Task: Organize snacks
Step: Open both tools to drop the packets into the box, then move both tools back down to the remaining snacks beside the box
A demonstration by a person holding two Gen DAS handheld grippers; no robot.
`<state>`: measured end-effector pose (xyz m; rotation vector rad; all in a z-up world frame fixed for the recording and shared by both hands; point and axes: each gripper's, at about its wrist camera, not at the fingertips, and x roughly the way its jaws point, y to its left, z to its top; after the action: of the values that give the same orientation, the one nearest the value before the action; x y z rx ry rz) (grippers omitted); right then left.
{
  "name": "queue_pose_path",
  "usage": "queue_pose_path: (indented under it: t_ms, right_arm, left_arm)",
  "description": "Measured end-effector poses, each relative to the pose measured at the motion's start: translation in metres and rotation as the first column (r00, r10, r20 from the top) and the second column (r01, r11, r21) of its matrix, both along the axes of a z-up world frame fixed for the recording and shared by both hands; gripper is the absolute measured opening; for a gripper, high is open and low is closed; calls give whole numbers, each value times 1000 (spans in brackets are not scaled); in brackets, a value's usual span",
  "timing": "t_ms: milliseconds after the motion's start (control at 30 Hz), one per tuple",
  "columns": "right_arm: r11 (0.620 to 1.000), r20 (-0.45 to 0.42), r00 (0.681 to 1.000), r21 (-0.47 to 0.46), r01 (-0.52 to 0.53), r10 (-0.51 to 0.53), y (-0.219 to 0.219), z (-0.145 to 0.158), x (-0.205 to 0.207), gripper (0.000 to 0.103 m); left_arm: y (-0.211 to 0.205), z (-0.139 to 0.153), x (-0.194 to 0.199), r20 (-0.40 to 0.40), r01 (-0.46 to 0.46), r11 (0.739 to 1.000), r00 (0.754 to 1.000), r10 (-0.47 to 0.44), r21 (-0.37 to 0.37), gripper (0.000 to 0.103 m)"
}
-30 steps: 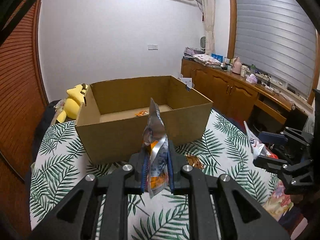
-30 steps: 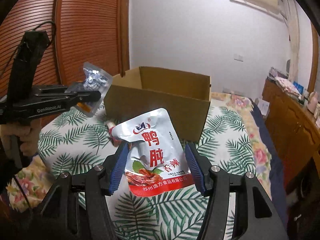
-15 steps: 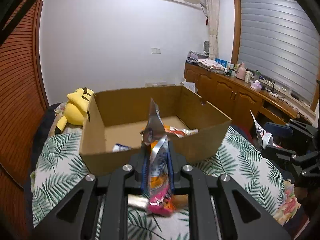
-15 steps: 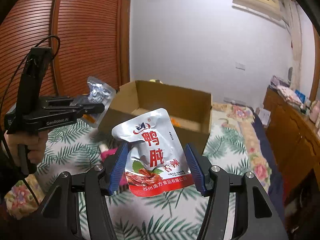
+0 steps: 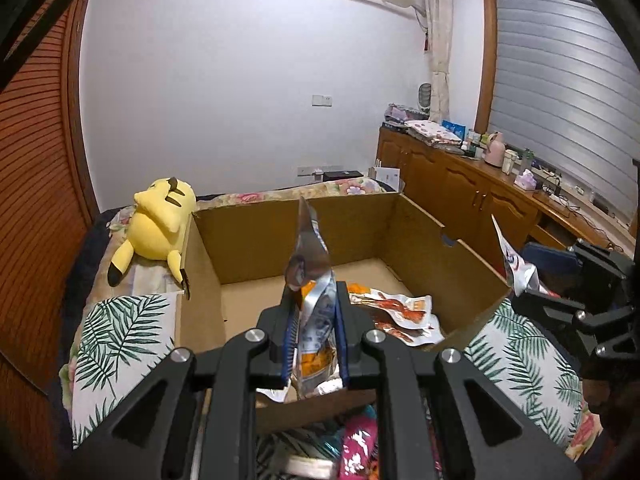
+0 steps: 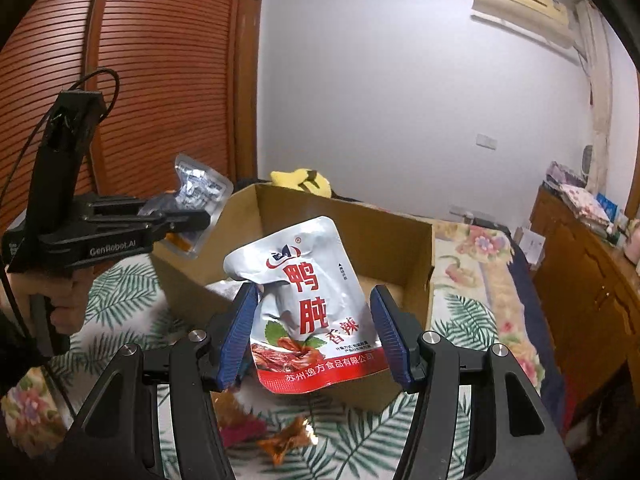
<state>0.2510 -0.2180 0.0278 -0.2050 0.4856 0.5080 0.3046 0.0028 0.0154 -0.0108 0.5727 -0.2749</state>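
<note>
- The left gripper (image 5: 312,332) is held level over the near wall of the cardboard box (image 5: 472,256), its blue-padded fingers (image 5: 289,336) pressed tight on a thin foil snack packet (image 5: 314,312) that stands on edge between them — crinkled silver with orange and blue print, its pointed top tilting up over the box interior.
- From the right wrist view, the same left gripper (image 6: 192,220) reaches in from the left, a bare hand (image 6: 60,304) wrapped round its black handle; the packet (image 6: 198,196) sticks up out of it beside the box's corner.
- The right gripper (image 6: 314,332) points toward the box, and a glossy silver pouch (image 6: 308,304) with red Chinese characters and a red bottom band sits between its ribbed blue fingers (image 6: 240,332). The pads touch the pouch's side edges, so it is pinched across its width, front face to the camera, tilted slightly left.
- Below the right gripper, small crumpled orange and pink wrappers (image 6: 288,440) lie on the palm-leaf cloth (image 6: 460,320).
- Inside the box, a flat orange-and-white packet (image 5: 400,312) lies on the brown floor near the right wall; the box is plain corrugated card, open-topped.
- Beyond the box's far left corner lies a yellow plush toy (image 5: 160,224) — soft and rounded.
- Farthest back, a wooden cabinet (image 5: 460,188) runs along the right wall.
</note>
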Motion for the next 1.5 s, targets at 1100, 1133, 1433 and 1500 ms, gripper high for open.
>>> queue_pose_path:
  t_ms: [1100,1133,1433,1500]
  right_arm:
    - [1000,-53,998,21,19,-18,21,-35,21,81]
    - [1000,-48,999,24,10,-9,22,-34,14,81]
    - [997,-72,995,36,-72,74,33,-41,-50,81]
    - [997,-93,993,34,-75,78,35,-48,-52,80]
  left_arm:
    - [3,-33,7,-51,-30,999,998,31,17,54]
    - [3,-31,3,-49,-28,1000,998,29,14,55]
    - [17,-22,-38,2,-19,1000,1000,19,-13,94]
    - [20,-23,-48,11,-24,1000,1000,24,-7,94]
